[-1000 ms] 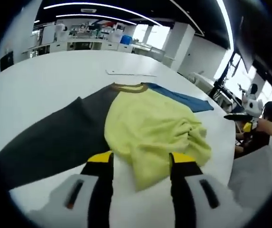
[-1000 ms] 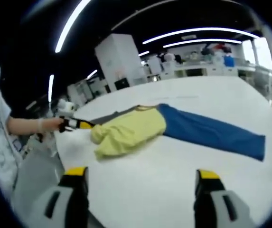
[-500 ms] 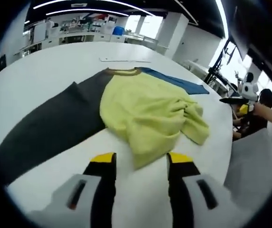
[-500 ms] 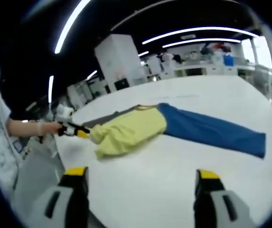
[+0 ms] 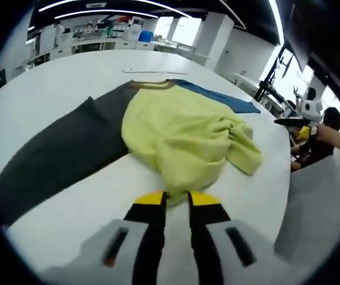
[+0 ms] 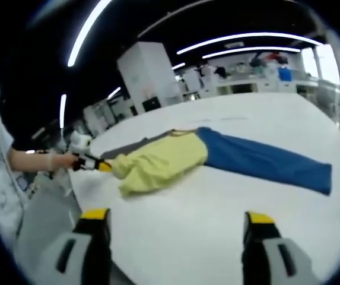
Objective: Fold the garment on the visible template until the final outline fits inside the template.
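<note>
A garment lies on the white table (image 5: 45, 83): a bunched yellow body (image 5: 178, 133) with a brown collar (image 5: 152, 85), a dark grey sleeve (image 5: 63, 157) and a blue sleeve (image 5: 217, 98). My left gripper (image 5: 176, 200) is at the yellow body's near edge, its jaws drawn together on the cloth's tip. In the right gripper view the same garment (image 6: 158, 163) stretches across the table, the blue sleeve (image 6: 264, 163) spread flat to the right, and the left gripper (image 6: 92, 163) meets the yellow edge. My right gripper (image 6: 175, 228) hangs open above bare table, well short of the garment.
A thin flat white sheet (image 5: 149, 71) lies on the table beyond the collar. A person's hand (image 6: 51, 159) holds the left gripper at the table's edge (image 6: 80, 190). Desks and shelves (image 5: 98, 41) stand far behind. A seated person (image 5: 327, 139) is beyond the right table edge.
My left gripper's jaws have gone from wide apart to shut on the yellow cloth's near edge. The right gripper has stayed where it was.
</note>
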The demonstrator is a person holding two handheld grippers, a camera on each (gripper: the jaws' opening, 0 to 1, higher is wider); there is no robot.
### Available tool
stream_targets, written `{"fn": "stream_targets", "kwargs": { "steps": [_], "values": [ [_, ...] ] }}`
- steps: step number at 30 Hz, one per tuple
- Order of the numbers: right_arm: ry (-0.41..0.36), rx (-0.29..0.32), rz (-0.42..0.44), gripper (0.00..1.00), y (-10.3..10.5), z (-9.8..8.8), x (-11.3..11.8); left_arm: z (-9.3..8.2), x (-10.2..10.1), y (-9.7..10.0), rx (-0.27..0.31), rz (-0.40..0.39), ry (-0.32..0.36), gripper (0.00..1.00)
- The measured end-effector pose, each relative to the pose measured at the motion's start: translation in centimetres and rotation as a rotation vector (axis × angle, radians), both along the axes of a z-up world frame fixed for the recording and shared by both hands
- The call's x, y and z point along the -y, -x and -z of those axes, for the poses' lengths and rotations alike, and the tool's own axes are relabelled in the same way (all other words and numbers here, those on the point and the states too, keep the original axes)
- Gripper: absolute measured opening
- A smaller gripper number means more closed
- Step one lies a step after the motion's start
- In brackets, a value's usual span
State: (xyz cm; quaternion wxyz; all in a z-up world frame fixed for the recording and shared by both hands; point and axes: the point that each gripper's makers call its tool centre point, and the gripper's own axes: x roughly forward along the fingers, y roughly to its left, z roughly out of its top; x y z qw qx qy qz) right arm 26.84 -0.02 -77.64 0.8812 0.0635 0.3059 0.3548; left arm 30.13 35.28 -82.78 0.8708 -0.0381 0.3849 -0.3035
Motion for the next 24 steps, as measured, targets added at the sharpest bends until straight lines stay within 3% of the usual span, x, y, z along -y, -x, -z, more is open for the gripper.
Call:
{"fn": "stream_targets", "kwargs": {
  "steps": [2, 14, 19, 22, 24],
  "values": [
    [0.001, -0.001, -0.003, 0.92, 0.0, 0.1, -0.1, 0.0, -0.1, 0.2, -0.002, -0.003, 0.001, 0.0],
    [0.005, 0.007, -0.044, 0.91, -0.2, 0.0, -1.8, -1.5, -0.1, 2.7, -0.059, -0.066, 0.071, 0.0],
    [0.045, 0.074, -0.088, 0.81, -0.3, -1.1, -2.9, -2.0, -0.1, 3.9, -0.068, -0.081, 0.08, 0.0],
    [0.057, 0.09, -0.132, 0.83, -0.3, -1.5, -4.2, -2.2, 0.0, 4.3, -0.065, -0.098, 0.086, 0.0],
    [0.11, 0.128, -0.189, 0.81, -0.2, -1.6, -5.0, -2.4, 0.2, 4.6, -0.063, -0.105, 0.096, 0.0]
  ]
}}
